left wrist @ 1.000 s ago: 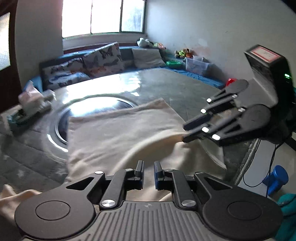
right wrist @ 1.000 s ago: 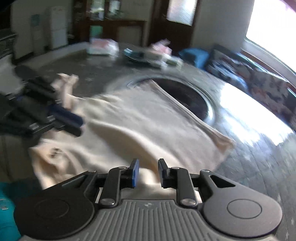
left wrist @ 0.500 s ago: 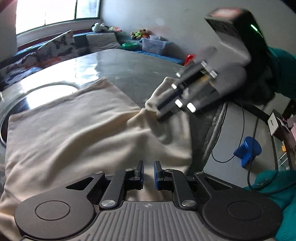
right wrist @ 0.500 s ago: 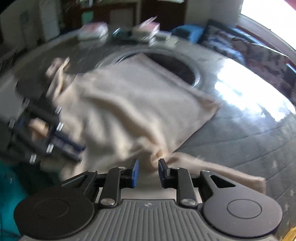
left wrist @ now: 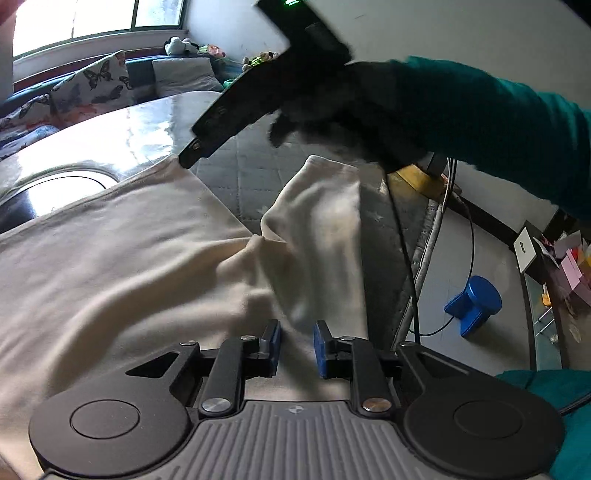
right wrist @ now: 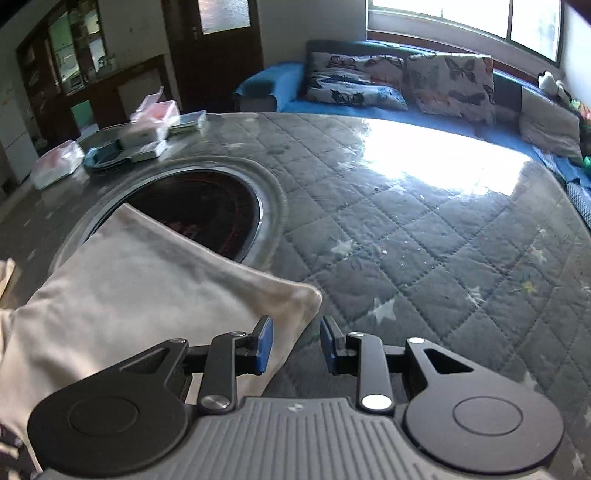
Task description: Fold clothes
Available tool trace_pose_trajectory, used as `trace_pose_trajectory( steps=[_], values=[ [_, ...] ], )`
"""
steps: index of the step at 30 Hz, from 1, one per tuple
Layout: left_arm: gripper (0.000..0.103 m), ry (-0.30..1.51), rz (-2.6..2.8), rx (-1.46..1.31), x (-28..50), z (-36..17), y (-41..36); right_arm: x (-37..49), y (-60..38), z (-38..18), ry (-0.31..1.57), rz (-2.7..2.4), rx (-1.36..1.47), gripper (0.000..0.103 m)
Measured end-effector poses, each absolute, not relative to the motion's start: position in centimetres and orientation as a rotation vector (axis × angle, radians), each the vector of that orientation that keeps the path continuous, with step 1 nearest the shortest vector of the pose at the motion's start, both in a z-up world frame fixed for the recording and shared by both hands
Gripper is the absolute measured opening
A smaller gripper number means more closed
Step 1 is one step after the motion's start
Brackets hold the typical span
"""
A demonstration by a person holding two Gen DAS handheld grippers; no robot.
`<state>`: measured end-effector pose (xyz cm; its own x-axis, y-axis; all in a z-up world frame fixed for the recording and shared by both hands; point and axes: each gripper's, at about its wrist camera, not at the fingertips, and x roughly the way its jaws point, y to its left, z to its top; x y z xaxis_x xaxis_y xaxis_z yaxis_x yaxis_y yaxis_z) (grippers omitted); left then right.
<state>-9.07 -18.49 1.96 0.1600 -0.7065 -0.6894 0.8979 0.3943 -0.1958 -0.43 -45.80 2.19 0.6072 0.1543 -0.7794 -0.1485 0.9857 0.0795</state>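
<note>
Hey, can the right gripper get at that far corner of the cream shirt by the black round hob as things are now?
Probably yes. The right gripper sits open over the shirt's near corner, and the far corner lies flat against the hob with only bare cloth between.

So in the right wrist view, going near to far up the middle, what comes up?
Right gripper → cream garment corner → quilted grey table cover → butterfly cushions → window.
</note>
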Motion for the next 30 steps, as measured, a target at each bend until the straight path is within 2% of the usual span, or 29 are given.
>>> trace_pose_trajectory(
  steps=[4, 5, 7, 11, 21, 23, 25, 27, 30],
  values=[
    [0.024, 0.779, -1.083, 0.245, -6.8, 3.5, -17.2, 1.3, -46.0, 1.1, 0.924, 0.170, 0.021, 0.026],
    [0.031, 0.768, -1.037, 0.235, -5.9, 3.9, -16.7, 1.6, -46.0, 0.9, 0.929, 0.168, 0.019, 0.026],
    [0.037, 0.744, -0.921, 0.222, -3.9, 4.6, -15.5, 2.0, -46.0, 0.7, 0.929, 0.164, 0.023, 0.026],
    [0.038, 0.744, -0.659, 0.193, 1.3, 5.3, -13.5, 2.7, -45.9, 0.8, 0.924, 0.165, 0.019, 0.016],
    [0.041, 0.757, -0.352, 0.249, 10.4, 3.1, -11.7, 4.8, -44.4, 0.8, 0.898, 0.154, -0.022, 0.012],
    [0.039, 0.766, -0.341, 0.251, 11.5, 2.5, -11.9, 5.3, -44.0, 0.8, 0.893, 0.152, -0.031, 0.012],
    [0.030, 0.780, -0.337, 0.242, 12.3, 2.0, -11.8, 5.9, -43.7, 0.8, 0.888, 0.150, -0.040, 0.011],
    [0.015, 0.770, -0.334, 0.249, 12.5, 1.7, -12.0, 6.6, -43.4, 0.9, 0.880, 0.149, -0.047, 0.011],
    [0.009, 0.750, -0.316, 0.272, 13.2, 1.6, -11.9, 7.7, -43.1, 0.8, 0.867, 0.137, -0.072, 0.006]
  ],
)
